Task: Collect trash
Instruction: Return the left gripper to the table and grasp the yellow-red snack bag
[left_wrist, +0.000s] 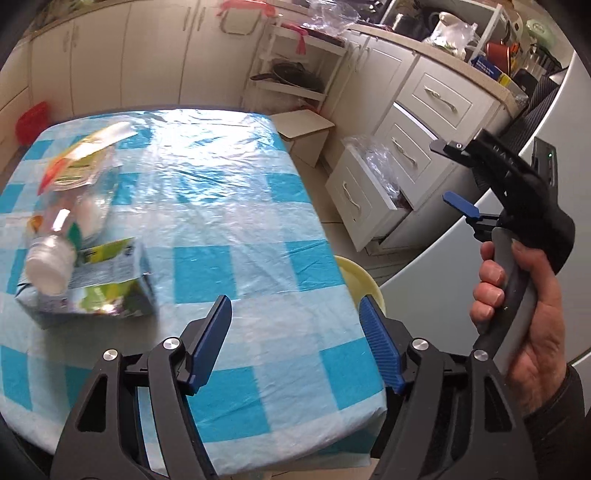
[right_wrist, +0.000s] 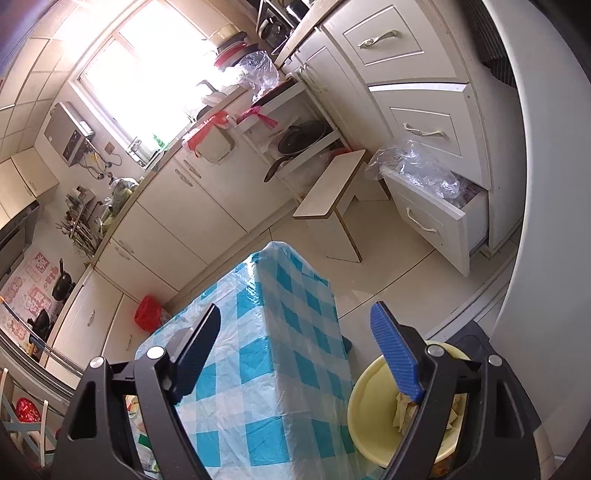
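Left gripper (left_wrist: 295, 339) hangs over the near edge of the checked tabletop (left_wrist: 236, 206), fingers spread wide, nothing between them. The trash sits in a blurred heap at the tabletop's left side: a plastic bottle (left_wrist: 48, 258) lying across a flattened carton (left_wrist: 107, 280), with crumpled wrappers (left_wrist: 85, 162) just beyond. Right gripper (right_wrist: 295, 354) is gaping too, empty, held in a hand (left_wrist: 524, 325) off the tabletop's right edge, above the yellow basin (right_wrist: 369, 406) on the floor, which holds some scraps.
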